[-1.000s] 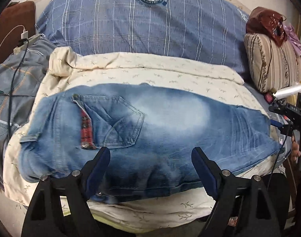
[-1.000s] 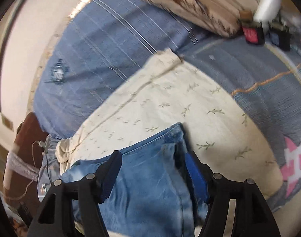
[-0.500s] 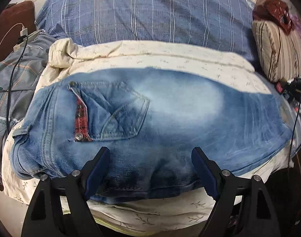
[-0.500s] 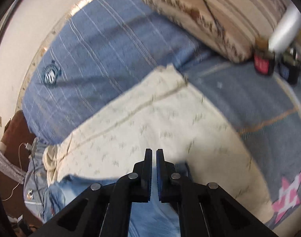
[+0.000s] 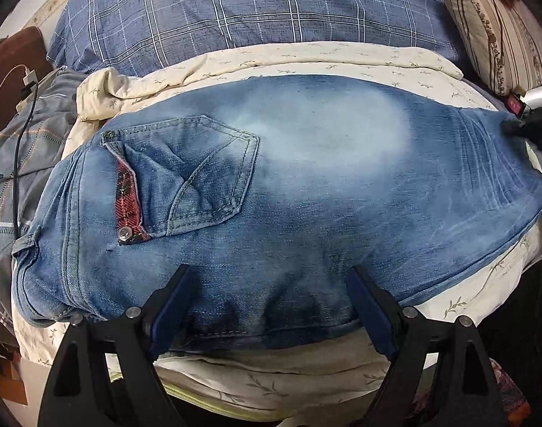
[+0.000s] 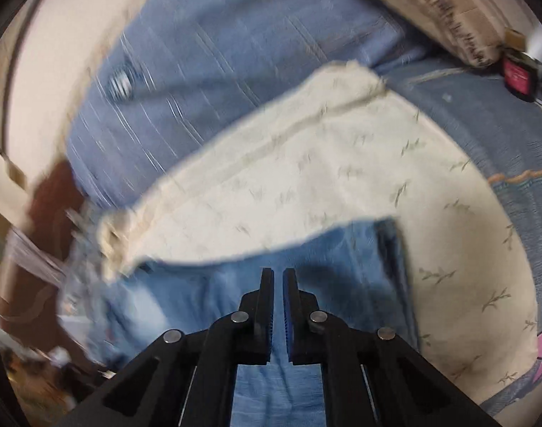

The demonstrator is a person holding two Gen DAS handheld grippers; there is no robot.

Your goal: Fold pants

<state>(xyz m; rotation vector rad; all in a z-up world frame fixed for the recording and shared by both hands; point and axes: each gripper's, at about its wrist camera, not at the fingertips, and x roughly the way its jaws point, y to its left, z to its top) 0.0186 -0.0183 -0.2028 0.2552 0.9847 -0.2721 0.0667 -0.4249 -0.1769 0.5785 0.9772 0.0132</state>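
Fingers (image 5: 171, 306) of the left gripper (image 5: 271, 306) spread wide over folded jeans (image 5: 306, 185) lying on a cream sheet (image 6: 342, 178); the right gripper (image 6: 278, 299) fingers sit nearly pressed together, apparently pinching nothing.

A bed (image 5: 541, 163) covered in grey-blue bedding is carrying a cream leaf-print sheet (image 5: 306, 57), which is lying across its middle. Faded blue jeans (image 5: 306, 185) are lying flat on that sheet, pocket side up, waistband to the left. A blue plaid pillow (image 5: 235, 10) is resting at the far side, and a striped beige cushion (image 5: 491, 32) is sitting at the far right.
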